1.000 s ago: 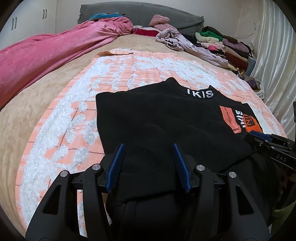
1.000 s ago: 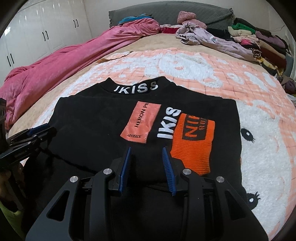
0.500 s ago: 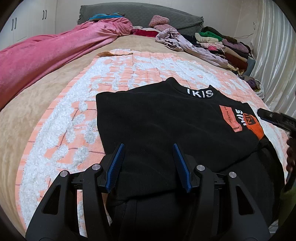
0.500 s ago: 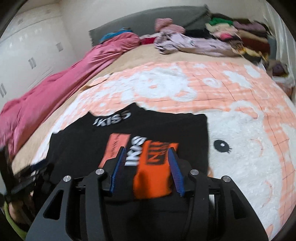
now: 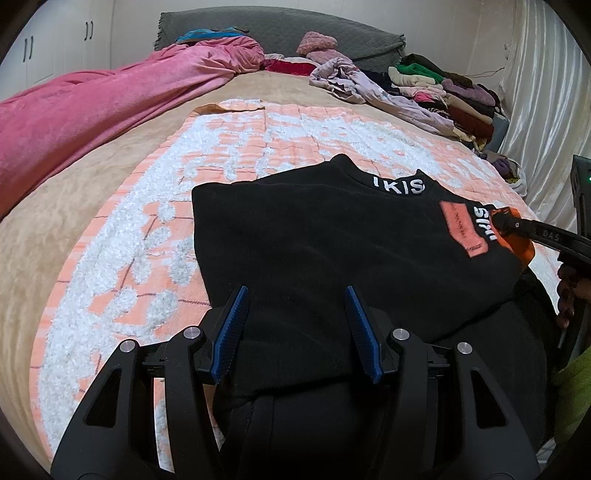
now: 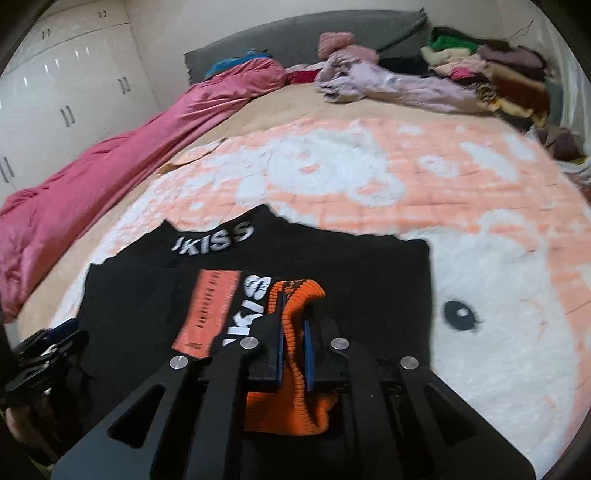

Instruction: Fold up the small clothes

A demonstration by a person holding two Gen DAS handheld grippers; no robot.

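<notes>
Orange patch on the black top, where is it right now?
In the right wrist view the orange patch is bunched between the right gripper fingers, just right of the white lettering, on the black top.

Wide bed under a tan cover, grey headboard at the far end.
Spread across the middle: an orange-and-white fluffy blanket with a black sweater flat on top. Bunched along the left: a pink quilt. Heaped at the far right: a clothes pile.
</notes>
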